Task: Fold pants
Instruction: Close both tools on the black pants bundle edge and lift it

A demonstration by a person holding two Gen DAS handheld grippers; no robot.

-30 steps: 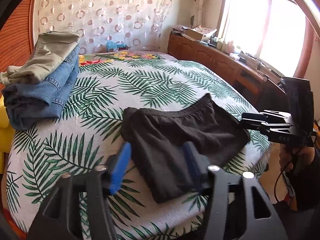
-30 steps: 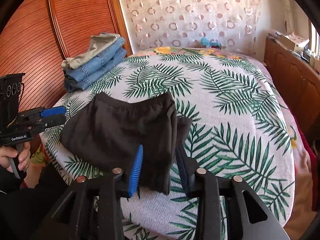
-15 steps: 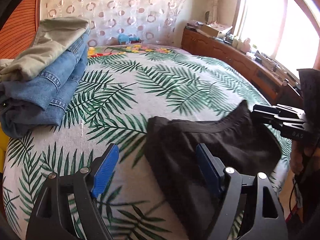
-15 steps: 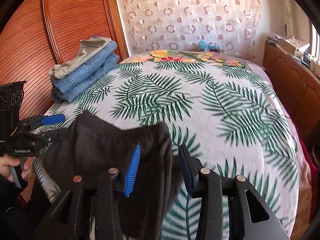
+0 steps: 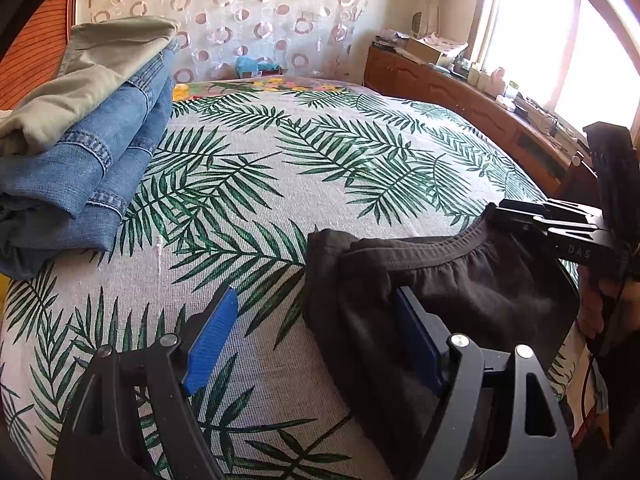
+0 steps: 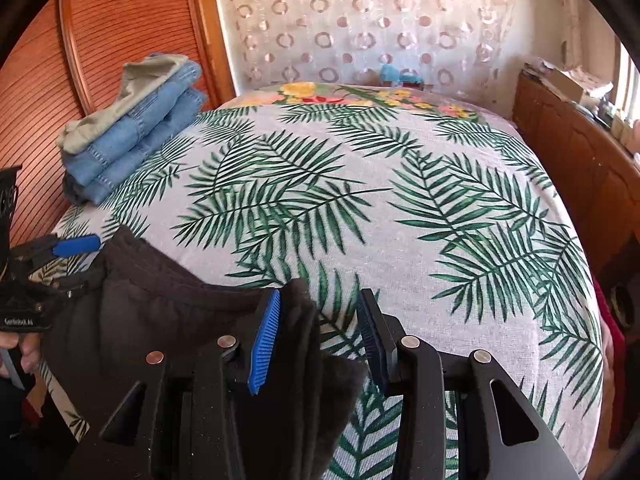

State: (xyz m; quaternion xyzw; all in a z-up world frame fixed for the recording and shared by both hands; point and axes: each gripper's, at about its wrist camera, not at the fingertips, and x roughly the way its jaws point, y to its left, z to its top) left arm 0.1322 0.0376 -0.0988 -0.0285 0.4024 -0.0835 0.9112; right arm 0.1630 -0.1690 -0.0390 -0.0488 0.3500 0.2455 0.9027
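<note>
Black pants (image 5: 460, 292) lie folded at the near edge of the bed, elastic waistband facing the room; they also show in the right wrist view (image 6: 168, 320). My left gripper (image 5: 316, 340) is open, its right pad over the pants' left edge, its left pad over bare bedspread. My right gripper (image 6: 320, 332) is open with the pants' right corner between its pads. Each gripper also shows in the other's view: the right gripper (image 5: 560, 228) at the waistband's right end, the left gripper (image 6: 60, 252) at its left end.
A bed with a palm-leaf bedspread (image 6: 360, 184) fills both views. A stack of folded jeans and khaki pants (image 5: 80, 140) sits at the bed's far left, by a wooden headboard (image 6: 100, 60). A wooden sideboard (image 5: 480, 112) runs along the right under a window.
Both grippers have moved down and in to the two ends of the pants. The pants have been drawn toward the bed's near edge.
</note>
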